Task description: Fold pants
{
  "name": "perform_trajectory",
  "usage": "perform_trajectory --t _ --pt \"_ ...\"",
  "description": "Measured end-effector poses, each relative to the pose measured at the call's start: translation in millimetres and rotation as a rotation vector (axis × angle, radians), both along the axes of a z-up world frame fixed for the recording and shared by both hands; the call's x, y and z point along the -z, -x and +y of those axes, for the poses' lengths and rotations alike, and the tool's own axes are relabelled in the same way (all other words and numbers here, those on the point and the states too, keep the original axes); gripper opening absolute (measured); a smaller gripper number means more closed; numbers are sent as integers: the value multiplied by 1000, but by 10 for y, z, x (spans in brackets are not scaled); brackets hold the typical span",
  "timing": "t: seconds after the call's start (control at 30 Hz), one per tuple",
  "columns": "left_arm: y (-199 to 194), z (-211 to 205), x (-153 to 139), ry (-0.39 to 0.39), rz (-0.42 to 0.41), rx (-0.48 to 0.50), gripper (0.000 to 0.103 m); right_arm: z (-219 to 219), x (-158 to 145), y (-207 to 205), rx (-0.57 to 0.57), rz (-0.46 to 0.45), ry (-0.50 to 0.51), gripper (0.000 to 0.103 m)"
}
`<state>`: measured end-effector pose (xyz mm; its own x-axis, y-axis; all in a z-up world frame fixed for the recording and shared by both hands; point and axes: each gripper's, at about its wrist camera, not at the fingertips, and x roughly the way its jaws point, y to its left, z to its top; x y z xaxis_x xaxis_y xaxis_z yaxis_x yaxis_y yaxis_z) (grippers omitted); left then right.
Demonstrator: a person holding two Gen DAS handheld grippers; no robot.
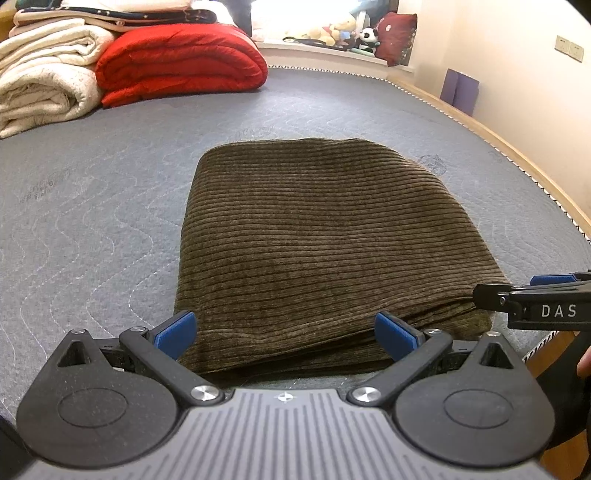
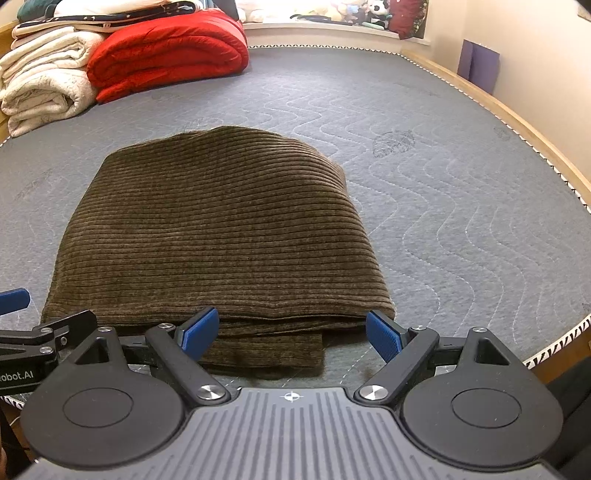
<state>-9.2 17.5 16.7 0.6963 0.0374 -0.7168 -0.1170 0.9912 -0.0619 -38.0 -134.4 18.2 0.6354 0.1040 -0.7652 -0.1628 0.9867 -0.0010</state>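
The olive-brown corduroy pants [image 1: 317, 236] lie folded in a thick rectangle on the grey quilted mattress [image 1: 92, 206]; they also show in the right wrist view [image 2: 214, 229]. My left gripper [image 1: 286, 334] is open, its blue pads at the near edge of the fold, holding nothing. My right gripper [image 2: 291, 332] is open at the same near edge, further right, also empty. The right gripper's side shows at the right of the left wrist view [image 1: 532, 302]. The left gripper's side shows at the left of the right wrist view [image 2: 37, 332].
A folded red duvet [image 1: 181, 59] and cream blankets [image 1: 44, 77] are stacked at the far left of the mattress. A wooden bed frame [image 1: 480, 125] runs along the right by the wall. Plush toys [image 1: 347, 33] sit on the far sill.
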Motion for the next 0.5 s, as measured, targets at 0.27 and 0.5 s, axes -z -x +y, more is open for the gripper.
perform_trajectory --t 0.27,0.5 --pt "4 -19 -13 1 -5 1 103 8 0 3 0 0 3 88" --pt "14 -40 -17 -2 -7 6 103 12 4 3 -1 2 3 88"
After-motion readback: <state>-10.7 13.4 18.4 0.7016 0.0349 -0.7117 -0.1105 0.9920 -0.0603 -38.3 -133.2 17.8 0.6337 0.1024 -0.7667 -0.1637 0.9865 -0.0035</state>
